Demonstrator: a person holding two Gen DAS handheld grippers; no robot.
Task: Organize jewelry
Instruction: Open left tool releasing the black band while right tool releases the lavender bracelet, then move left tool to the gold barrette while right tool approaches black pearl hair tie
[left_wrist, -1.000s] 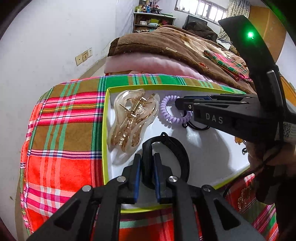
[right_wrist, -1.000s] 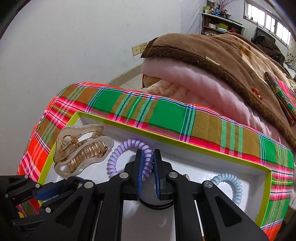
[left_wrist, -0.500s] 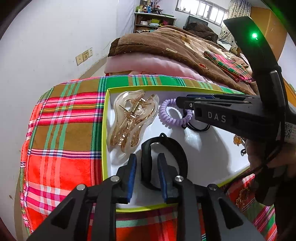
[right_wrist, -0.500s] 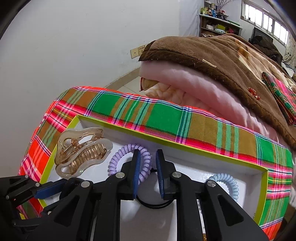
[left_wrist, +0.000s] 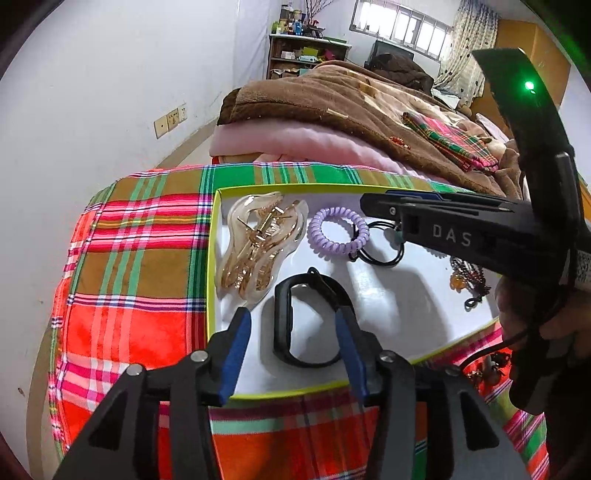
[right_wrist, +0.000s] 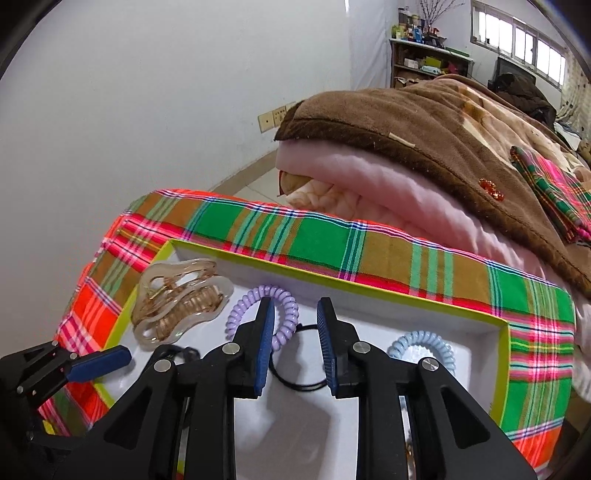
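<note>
A white tray with a lime rim (left_wrist: 212, 280) lies on plaid cloth. In it lie a clear gold hair claw (left_wrist: 258, 247), a purple coil hair tie (left_wrist: 338, 232), a thin black hair tie (left_wrist: 382, 253), a black band (left_wrist: 306, 325), dark beads (left_wrist: 467, 275) and a pale blue coil tie (right_wrist: 423, 345). My left gripper (left_wrist: 293, 350) is open, its fingers either side of the black band, which rests in the tray. My right gripper (right_wrist: 295, 339) is open over the purple coil (right_wrist: 264, 314) and the thin black tie (right_wrist: 295, 380), holding nothing.
The plaid cloth (left_wrist: 136, 266) covers the raised surface, which drops off at the left by a white wall. Folded pink and brown blankets (right_wrist: 424, 155) are piled behind the tray. More beads (left_wrist: 487, 365) lie on the cloth at the tray's right.
Both grippers have opened and drawn back. The left let go of the black band, which now lies in the tray. The right let go of the purple coil tie.
</note>
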